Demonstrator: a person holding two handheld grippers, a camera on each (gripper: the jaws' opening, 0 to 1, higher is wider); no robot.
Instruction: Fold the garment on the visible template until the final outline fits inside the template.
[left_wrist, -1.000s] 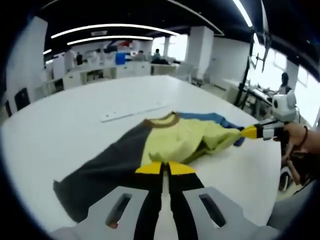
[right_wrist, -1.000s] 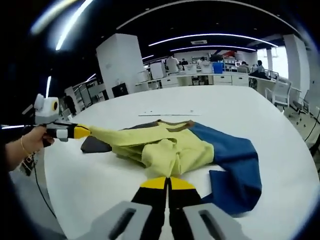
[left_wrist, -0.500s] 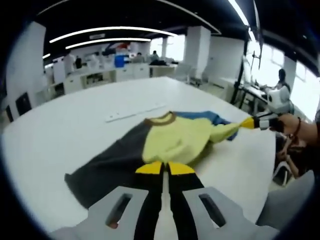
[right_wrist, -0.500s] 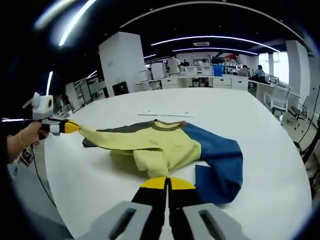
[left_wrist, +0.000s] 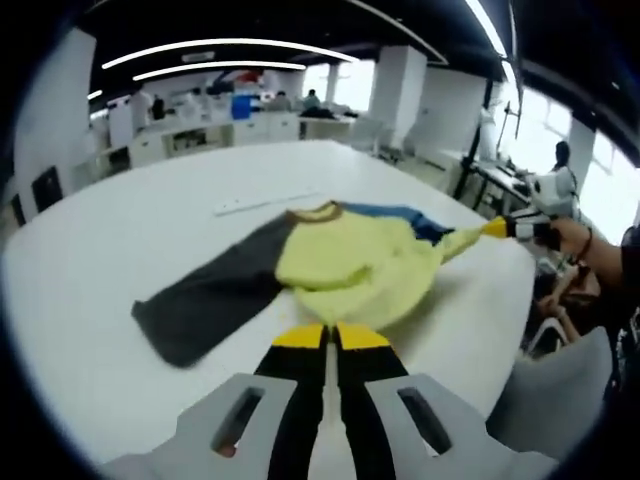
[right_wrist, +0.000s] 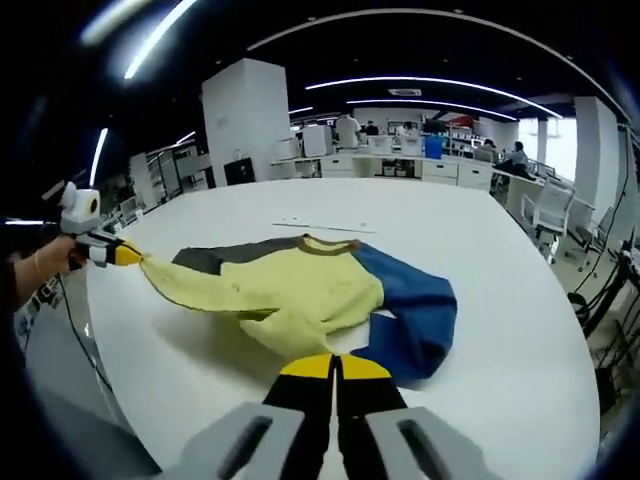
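On a white table in an open-plan office, left gripper view: the garment lies spread — yellow body, dark grey sleeve, blue sleeve. Left gripper has jaws closed on the yellow hem; right gripper pinches a stretched yellow corner.

Right gripper view: right gripper closed on yellow fabric — left gripper, w/ a hand behind it, grips the far corner.

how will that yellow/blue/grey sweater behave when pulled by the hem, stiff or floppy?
Likely floppy: the sweater drapes in soft folds on the table. Probably light, since its yellow corner stretches toward the left hand-held gripper. It may slide rather than lift.
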